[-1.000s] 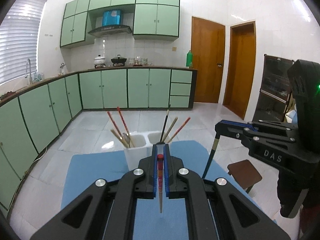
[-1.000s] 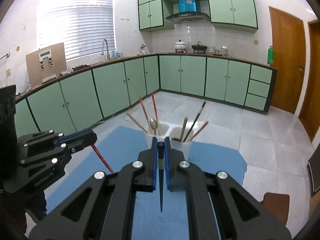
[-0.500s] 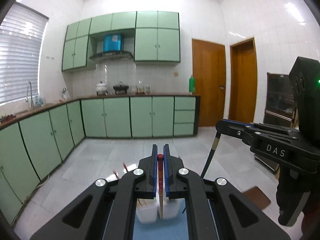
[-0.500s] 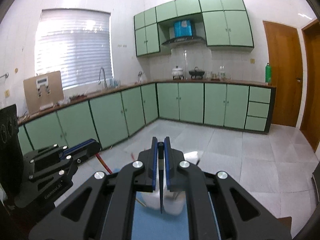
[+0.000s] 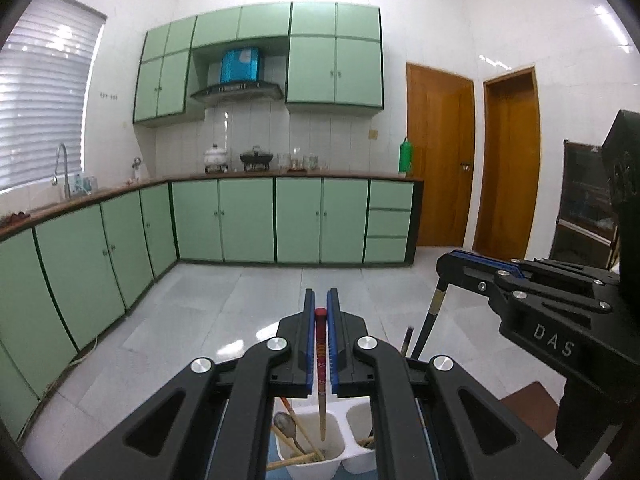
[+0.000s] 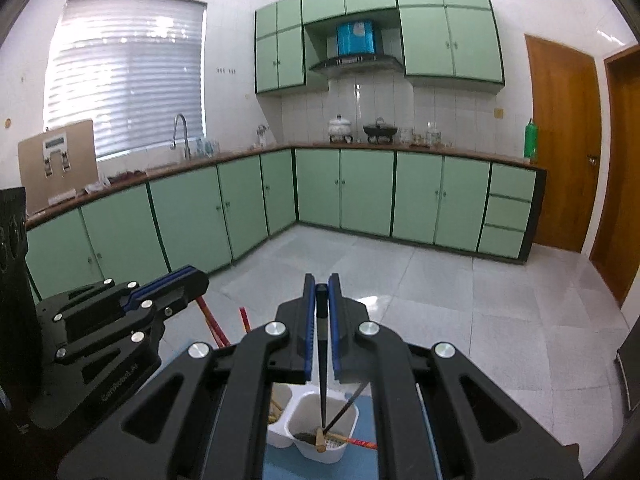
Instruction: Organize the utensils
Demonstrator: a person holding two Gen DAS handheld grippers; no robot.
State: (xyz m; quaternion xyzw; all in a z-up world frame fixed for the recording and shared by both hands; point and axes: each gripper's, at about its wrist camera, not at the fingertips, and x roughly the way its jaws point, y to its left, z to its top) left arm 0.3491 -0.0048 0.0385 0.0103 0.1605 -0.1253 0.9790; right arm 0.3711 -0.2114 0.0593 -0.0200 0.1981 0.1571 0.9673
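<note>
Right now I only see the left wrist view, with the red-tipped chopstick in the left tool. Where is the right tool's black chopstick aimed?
Observer: The right tool is shut on the slim black chopstick, and its tip lines up with the opening of the right compartment of the white plastic utensil holder.
Operator: Is that compartment free?
Observer: No, a second black chopstick already leans in it toward the right rim.
Operator: Anything on the counter left of the sink?
Observer: A flat brown board stands there, upright in front of the window.
</note>
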